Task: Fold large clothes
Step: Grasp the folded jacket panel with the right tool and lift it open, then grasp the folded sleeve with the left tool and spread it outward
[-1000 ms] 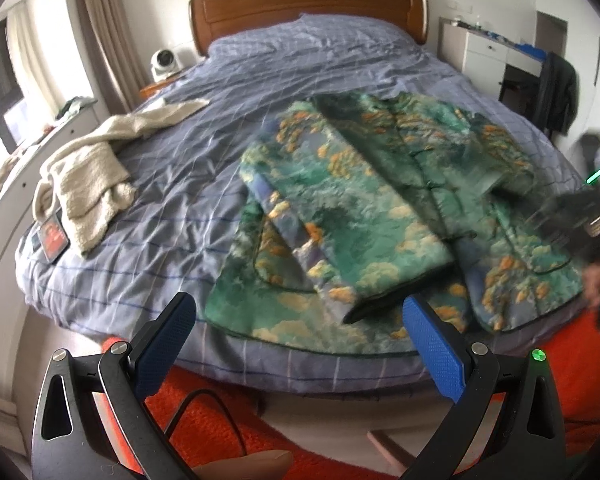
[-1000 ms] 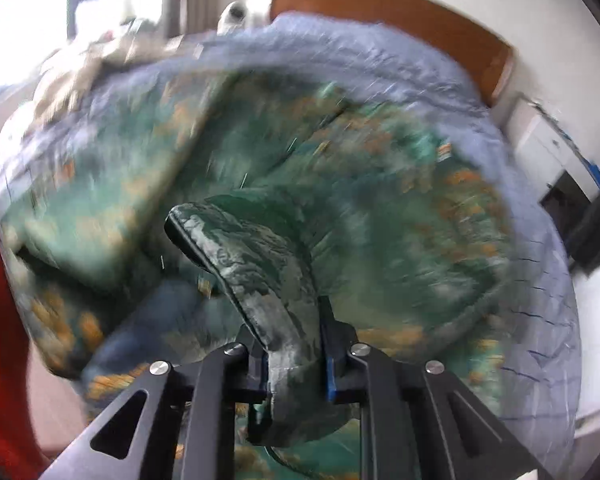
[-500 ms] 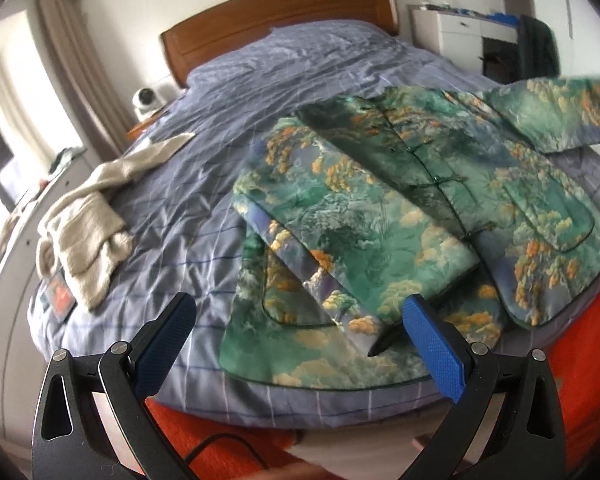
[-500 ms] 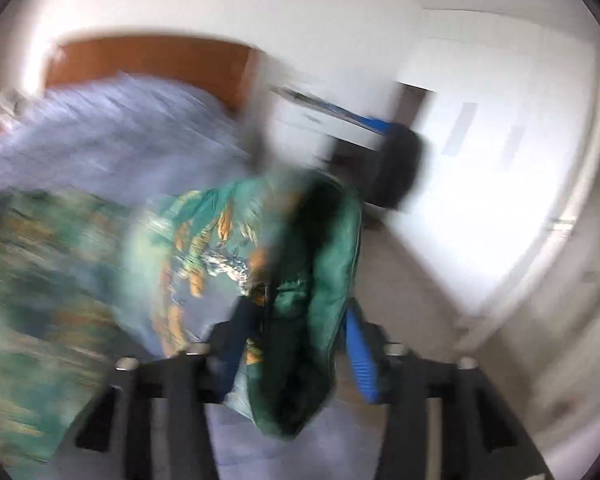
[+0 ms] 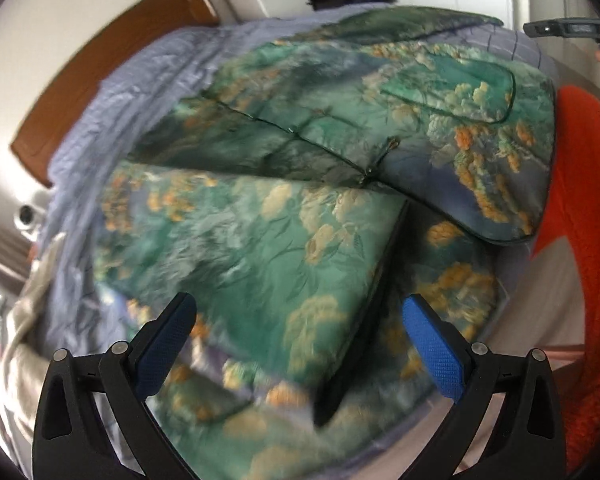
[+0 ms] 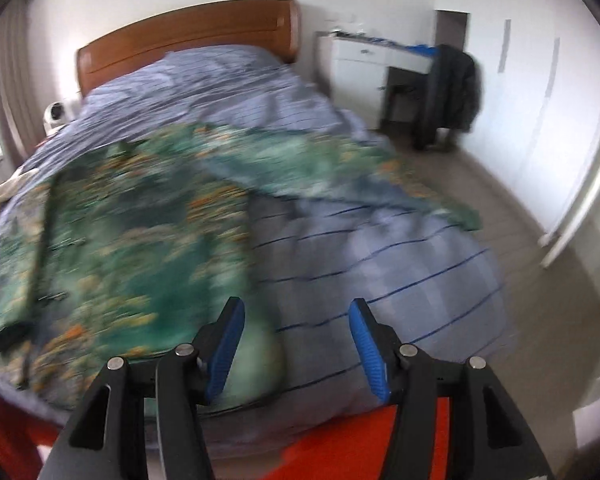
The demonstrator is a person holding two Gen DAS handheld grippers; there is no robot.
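Observation:
A green jacket with orange flowers (image 5: 284, 240) lies front-up on the bed, one sleeve folded across its body. My left gripper (image 5: 300, 332) hovers open close above that folded sleeve's cuff edge, holding nothing. In the right wrist view the jacket (image 6: 132, 240) fills the left side. Its other sleeve (image 6: 412, 184) stretches out flat towards the bed's right edge. My right gripper (image 6: 296, 320) hangs over the near bed edge; its jaws are opening and nothing is between them. The view is blurred.
The bed has a blue checked cover (image 6: 400, 264) and a wooden headboard (image 6: 188, 40). A cream sweater (image 5: 28, 300) lies at the bed's far side. An orange rug (image 5: 584, 216) covers the floor. A white desk (image 6: 360, 60) and a chair with a dark coat (image 6: 452, 88) stand by the wall.
My right gripper has let go of the sleeve, which now lies spread out on the bed, and has swung back. My left gripper has rolled and dropped closer to the jacket.

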